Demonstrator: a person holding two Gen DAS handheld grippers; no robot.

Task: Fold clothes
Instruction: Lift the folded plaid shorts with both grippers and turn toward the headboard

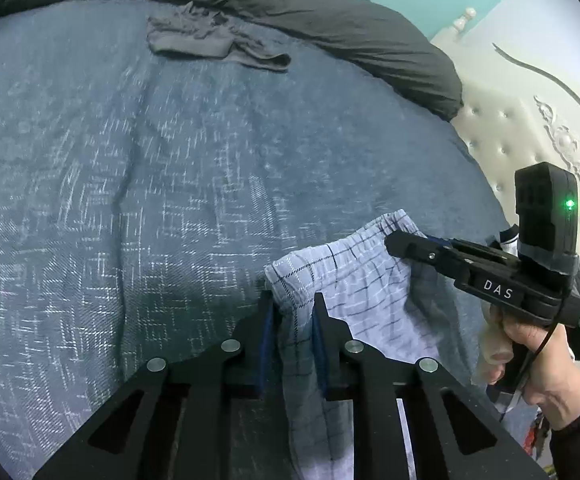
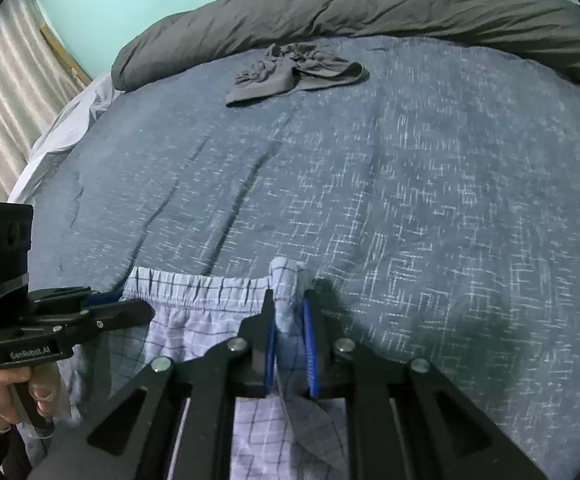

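Light blue plaid shorts [image 1: 353, 276] with an elastic waistband [image 2: 194, 292] hang between my two grippers at the near edge of the bed. In the left wrist view my left gripper [image 1: 293, 300] is shut on one bunched end of the waistband, and cloth fills the gap between its blue pads. My right gripper [image 2: 288, 300] is shut on the other end in the same way. Each gripper also shows in the other's view: the right gripper [image 1: 393, 240] at the right, the left gripper [image 2: 142, 310] at the left. The legs of the shorts drop below the fingers, out of sight.
A blue patterned bed cover [image 2: 409, 180] spreads ahead. A crumpled dark grey garment [image 2: 290, 68] lies near the far side, in front of a rolled dark grey duvet [image 2: 369, 4]. A cream tufted headboard [image 1: 509, 132] stands at the right, a curtain [image 2: 2, 100] at the left.
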